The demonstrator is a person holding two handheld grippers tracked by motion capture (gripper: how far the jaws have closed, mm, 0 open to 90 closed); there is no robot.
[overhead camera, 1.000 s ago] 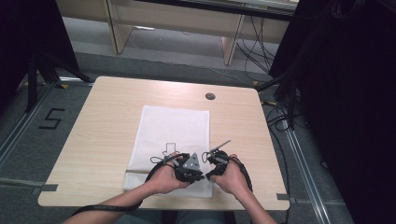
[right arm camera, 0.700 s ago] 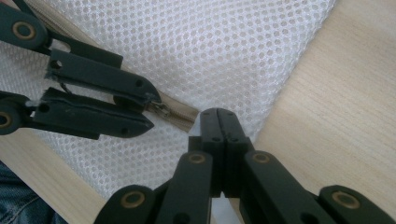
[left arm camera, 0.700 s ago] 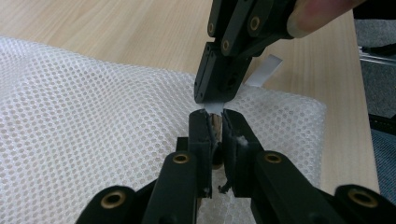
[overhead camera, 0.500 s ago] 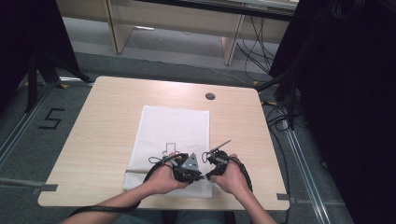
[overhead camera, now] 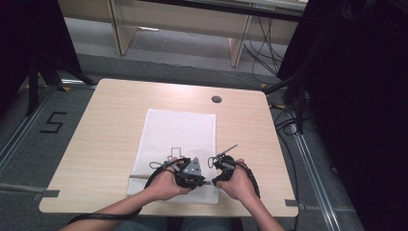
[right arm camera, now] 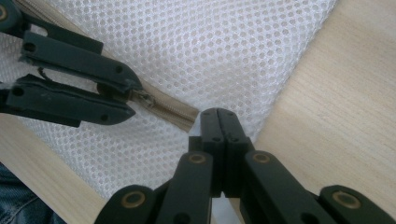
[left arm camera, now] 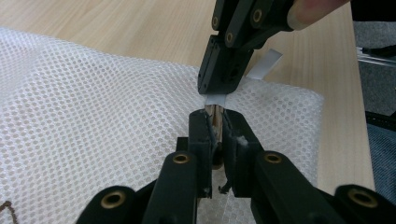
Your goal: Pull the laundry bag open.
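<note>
Fingers of your left gripper are nearly closed, pinching the zip pull at the near edge of the mesh bag; in the left gripper view a sliver of beige zip shows between them. Your right gripper has its fingers pressed fully together on the bag's edge, right at the end of the zip, where a white tab sticks out past the far side of them. Seen from the right gripper view, the two grippers sit near each other along the zip, the left one's tips on the pull and the right one's just past the zip's end, with a short run of closed beige teeth between them. From the high view your hands are side by side at the near edge of the worktop, the left hand and the right hand both low over the bag's near end. That bag is white, lies flat and spread out in the middle of the worktop, reaching from the centre toward you, its long side running away from you. A round dark grommet sits in the worktop beyond the bag's far right corner, well apart from both grippers.
</note>
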